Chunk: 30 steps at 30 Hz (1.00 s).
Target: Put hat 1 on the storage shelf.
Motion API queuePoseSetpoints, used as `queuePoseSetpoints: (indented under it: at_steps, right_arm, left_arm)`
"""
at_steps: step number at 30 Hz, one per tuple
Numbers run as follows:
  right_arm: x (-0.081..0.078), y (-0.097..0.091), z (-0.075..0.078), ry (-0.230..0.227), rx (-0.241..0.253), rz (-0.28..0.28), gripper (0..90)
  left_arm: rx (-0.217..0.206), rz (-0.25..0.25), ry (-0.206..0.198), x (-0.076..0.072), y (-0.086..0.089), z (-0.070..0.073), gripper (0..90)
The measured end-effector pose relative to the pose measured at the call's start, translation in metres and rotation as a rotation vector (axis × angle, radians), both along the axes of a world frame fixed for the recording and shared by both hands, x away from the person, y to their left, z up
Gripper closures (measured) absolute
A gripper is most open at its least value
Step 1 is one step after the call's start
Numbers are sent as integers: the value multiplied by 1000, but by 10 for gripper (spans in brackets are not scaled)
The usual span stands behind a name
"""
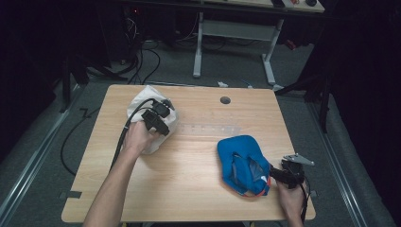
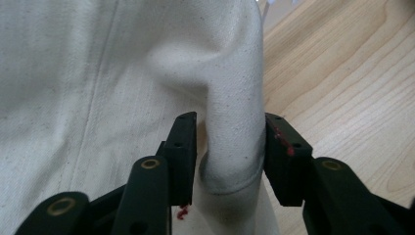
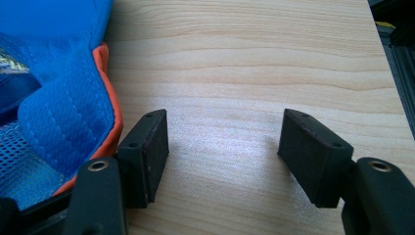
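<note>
The white cloth item [image 1: 150,120], perhaps a cap or bag, lies bunched at about ten o'clock on the wooden table [image 1: 198,156], and a fold of it stands up between the jaws of the left gripper [image 2: 230,147], which press it from both sides, so a pinch seems made but no lift is evident. The blue cap [image 1: 241,163], with its orange-trimmed edge and mesh lining upward, sits at about four o'clock; the right gripper [image 3: 222,152] is just beside that edge, jaws spread wide over bare wood and holding nothing. By my reading, one piece is seized and the other waits to be taken, so most of the work remains. The left hand [image 1: 137,139] covers part of the white cloth, its true shape is hard to make out, and the cap's brim is hidden underneath.
</note>
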State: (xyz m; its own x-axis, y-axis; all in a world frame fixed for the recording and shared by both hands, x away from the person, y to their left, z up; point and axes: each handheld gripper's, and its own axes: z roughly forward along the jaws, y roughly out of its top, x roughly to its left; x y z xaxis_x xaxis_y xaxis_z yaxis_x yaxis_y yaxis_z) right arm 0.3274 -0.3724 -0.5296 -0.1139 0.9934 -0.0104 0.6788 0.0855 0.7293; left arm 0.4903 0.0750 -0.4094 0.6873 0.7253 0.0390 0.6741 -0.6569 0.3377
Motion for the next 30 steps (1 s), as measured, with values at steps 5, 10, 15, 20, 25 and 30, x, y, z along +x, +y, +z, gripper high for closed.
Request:
queuePoseSetpoints:
  at_steps: [5, 10, 15, 20, 25, 30]
  right_arm:
    - [0, 0, 0, 0, 0, 1, 357]
    - [0, 0, 0, 0, 1, 0, 358]
    - [0, 0, 0, 1, 1, 0, 358]
    - [0, 0, 0, 2, -1, -1, 358]
    - [0, 0, 0, 0, 1, -1, 358]
    - [0, 0, 0, 0, 1, -1, 359]
  left_arm:
    - [-26, 24, -37, -4, 5, 3, 493]
    - [-85, 41, -91, -11, 13, 10, 449]
    - [-141, 54, -123, -19, 25, 15, 404]
    - [-189, 75, -158, -27, 36, 18, 398]
    - [-216, 94, -167, -31, 43, 16, 395]
    - [-265, 120, -192, -37, 54, 15, 391]
